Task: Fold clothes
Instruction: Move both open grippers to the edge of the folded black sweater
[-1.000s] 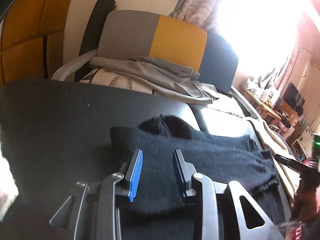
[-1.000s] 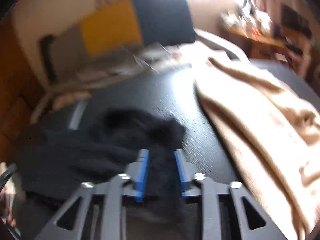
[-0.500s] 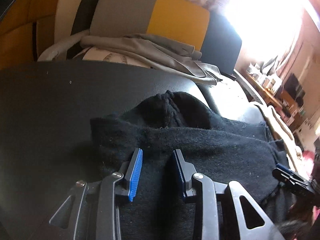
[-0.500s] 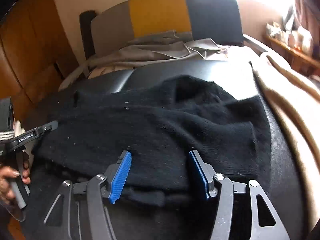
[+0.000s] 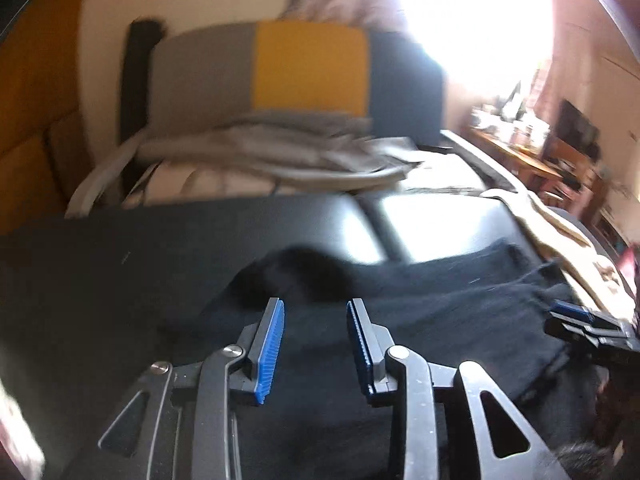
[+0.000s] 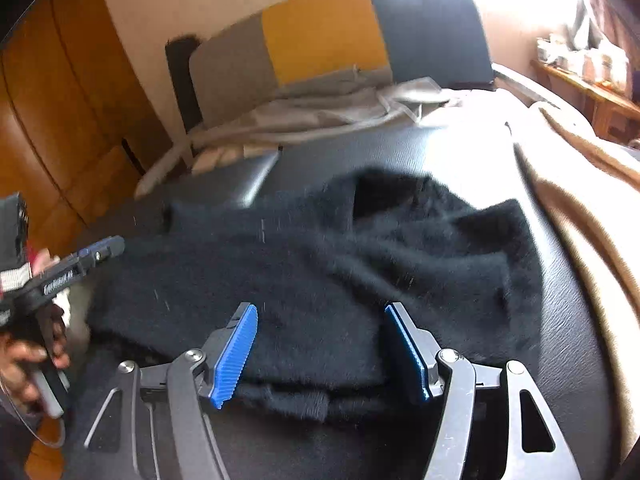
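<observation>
Left wrist view, blurred: the left gripper (image 5: 315, 344) fills the lower centre, its blue-padded fingers (image 5: 271, 344) parted with nothing clamped between them, released above a black knitted garment (image 5: 440, 320). The garment lies crumpled across the lower middle and right of the frame on a black padded surface (image 5: 100, 264). At the right edge the tip of the right gripper (image 5: 588, 324) reaches in over the garment's edge. A beige cloth (image 5: 560, 232) lies at the right, beyond the garment. In the upper centre a grey, yellow and dark blue cushion (image 5: 304, 72) stands behind a heap of grey fabric (image 5: 280, 152).

Right wrist view: the right gripper (image 6: 322, 350) sits at lower centre, its jaws opening, wide apart and not pressing on anything; the black garment (image 6: 320, 264) spreads under and beyond them through the middle of the frame, its near hem (image 6: 304, 400) bunched just ahead of the gripper body. At the left edge the left gripper (image 6: 100, 249) points in at the garment's corner, with a hand (image 6: 28, 360) on its handle. The beige cloth (image 6: 580, 184) runs down the right side; the cushion (image 6: 332, 28) is at upper centre.
</observation>
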`<control>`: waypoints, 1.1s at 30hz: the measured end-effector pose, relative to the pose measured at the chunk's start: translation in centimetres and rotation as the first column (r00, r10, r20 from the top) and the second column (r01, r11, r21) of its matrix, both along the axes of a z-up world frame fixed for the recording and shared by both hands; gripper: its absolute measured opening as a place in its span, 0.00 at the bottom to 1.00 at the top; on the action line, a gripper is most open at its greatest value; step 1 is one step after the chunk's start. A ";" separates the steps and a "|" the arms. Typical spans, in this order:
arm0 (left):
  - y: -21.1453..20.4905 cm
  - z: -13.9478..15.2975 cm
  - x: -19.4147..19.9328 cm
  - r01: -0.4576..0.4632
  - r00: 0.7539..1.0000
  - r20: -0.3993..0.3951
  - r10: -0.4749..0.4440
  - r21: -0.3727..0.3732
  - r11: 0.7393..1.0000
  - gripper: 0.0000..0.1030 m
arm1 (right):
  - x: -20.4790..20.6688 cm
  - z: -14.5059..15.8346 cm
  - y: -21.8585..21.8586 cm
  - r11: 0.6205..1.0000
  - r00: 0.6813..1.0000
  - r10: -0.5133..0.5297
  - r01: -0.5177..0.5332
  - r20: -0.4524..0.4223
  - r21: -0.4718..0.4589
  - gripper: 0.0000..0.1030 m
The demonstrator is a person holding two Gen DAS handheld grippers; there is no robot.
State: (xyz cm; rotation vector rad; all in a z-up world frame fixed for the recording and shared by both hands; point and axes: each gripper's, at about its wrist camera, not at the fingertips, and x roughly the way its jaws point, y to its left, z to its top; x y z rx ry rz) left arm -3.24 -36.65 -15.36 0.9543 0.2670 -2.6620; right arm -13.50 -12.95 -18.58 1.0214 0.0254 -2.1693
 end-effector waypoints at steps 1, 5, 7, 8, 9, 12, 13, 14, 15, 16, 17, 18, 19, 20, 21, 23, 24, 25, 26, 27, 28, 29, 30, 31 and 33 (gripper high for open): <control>0.6 0.2 -1.0 0.031 0.999 -0.004 -0.032 -0.013 0.999 0.32 | -0.2 0.3 -0.2 1.000 1.000 0.001 -0.001 -0.016 0.001 0.66; 2.1 -0.4 -5.6 0.110 0.994 0.019 -0.109 -0.033 0.993 0.32 | -1.8 0.7 -0.8 0.999 0.998 0.000 0.002 -0.055 0.040 0.66; 1.1 -1.8 -7.4 0.100 0.993 0.056 -0.100 -0.005 0.995 0.32 | -3.2 0.1 -0.4 0.995 0.998 -0.036 0.041 -0.055 0.089 0.66; 0.5 -2.7 -8.1 0.083 0.993 0.080 -0.083 0.004 0.997 0.32 | -4.0 -0.3 0.2 0.991 0.997 -0.070 0.075 -0.045 0.111 0.66; -0.2 -4.0 -8.5 0.064 0.991 0.116 -0.066 0.025 0.998 0.32 | -4.8 -0.9 1.0 0.989 0.995 -0.104 0.104 -0.009 0.102 0.66; -1.7 -4.5 -8.2 0.047 0.994 0.092 -0.057 0.106 0.993 0.32 | -6.2 -1.8 2.9 0.989 0.987 -0.146 0.144 0.069 0.039 0.66; -1.8 -4.7 -8.2 0.043 0.995 0.090 -0.053 0.106 0.993 0.32 | -6.1 -1.8 2.8 0.989 0.987 -0.145 0.142 0.067 0.045 0.67; -1.6 -4.8 -8.2 0.041 0.994 0.095 -0.049 0.093 0.995 0.32 | -6.0 -1.8 2.4 0.989 0.989 -0.138 0.134 0.058 0.061 0.72; -1.3 -4.8 -8.3 0.039 0.993 0.104 -0.046 0.073 0.997 0.32 | -5.9 -1.7 2.0 0.989 0.991 -0.127 0.123 0.046 0.080 0.75; -0.9 -4.8 -8.5 0.039 0.992 0.115 -0.044 0.051 0.998 0.32 | -5.7 -1.7 1.4 0.989 0.993 -0.113 0.108 0.034 0.104 0.81; -0.7 -4.7 -8.6 0.036 0.992 0.123 -0.040 0.036 0.999 0.32 | -5.6 -1.6 1.0 0.987 0.995 -0.102 0.098 0.024 0.125 0.84; -0.5 -4.5 -8.4 0.030 0.991 0.126 -0.033 0.028 0.999 0.32 | -5.5 -1.6 0.6 0.985 0.995 -0.096 0.093 0.015 0.146 0.85; -0.4 -4.2 -8.3 0.024 0.991 0.129 -0.027 0.019 1.000 0.32 | -5.3 -1.5 0.4 0.983 0.996 -0.094 0.092 0.009 0.157 0.85; -0.4 -3.7 -7.8 0.008 0.993 0.120 -0.011 0.021 1.000 0.32 | -5.2 -1.5 0.3 0.983 0.996 -0.093 0.091 0.004 0.162 0.85; -0.5 -2.9 -6.9 -0.014 0.995 0.104 0.011 0.029 0.999 0.32 | -5.2 -1.4 0.4 0.984 0.996 -0.092 0.090 0.007 0.153 0.85; -0.8 -1.4 -4.5 -0.037 0.998 0.053 0.034 0.065 0.997 0.32 | -5.5 -1.4 1.1 0.990 0.995 -0.093 0.090 0.024 0.112 0.86; -0.7 -0.6 -2.7 -0.048 0.999 0.022 0.047 0.081 0.996 0.32 | -5.7 -1.3 1.5 0.992 0.995 -0.097 0.093 0.037 0.082 0.86; -0.7 0.2 -0.7 -0.056 0.998 -0.004 0.057 0.084 0.995 0.33 | -5.6 -1.1 2.0 0.993 0.993 -0.107 0.104 0.048 0.060 0.86; -0.6 0.6 1.2 -0.060 0.998 -0.021 0.062 0.078 0.995 0.33 | -5.1 -0.6 2.3 0.992 0.991 -0.124 0.122 0.053 0.045 0.86; -0.4 0.8 3.2 -0.068 0.997 -0.022 0.070 0.079 0.995 0.34 | -4.3 0.1 2.8 0.990 0.989 -0.140 0.139 0.050 0.025 0.86; 0.0 0.8 5.2 -0.078 0.997 -0.015 0.079 0.085 0.993 0.34 | -3.3 0.7 3.4 0.991 0.989 -0.137 0.136 0.058 0.005 0.86; 0.4 0.6 7.3 -0.091 0.996 -0.007 0.093 0.102 0.991 0.34 | -2.1 1.2 4.1 0.992 0.990 -0.125 0.126 0.070 -0.015 0.86; 0.6 0.2 9.5 -0.108 0.994 0.000 0.108 0.128 0.986 0.34 | -1.0 1.7 4.8 0.993 0.990 -0.113 0.116 0.083 -0.036 0.86; 0.9 -0.1 11.5 -0.126 0.992 0.009 0.126 0.150 0.981 0.34 | 0.1 2.1 5.5 0.993 0.990 -0.101 0.106 0.095 -0.056 0.86; 1.5 -0.8 15.2 -0.167 0.986 0.027 0.165 0.188 0.968 0.34 | 2.7 2.8 7.4 0.993 0.990 -0.071 0.082 0.121 -0.090 0.86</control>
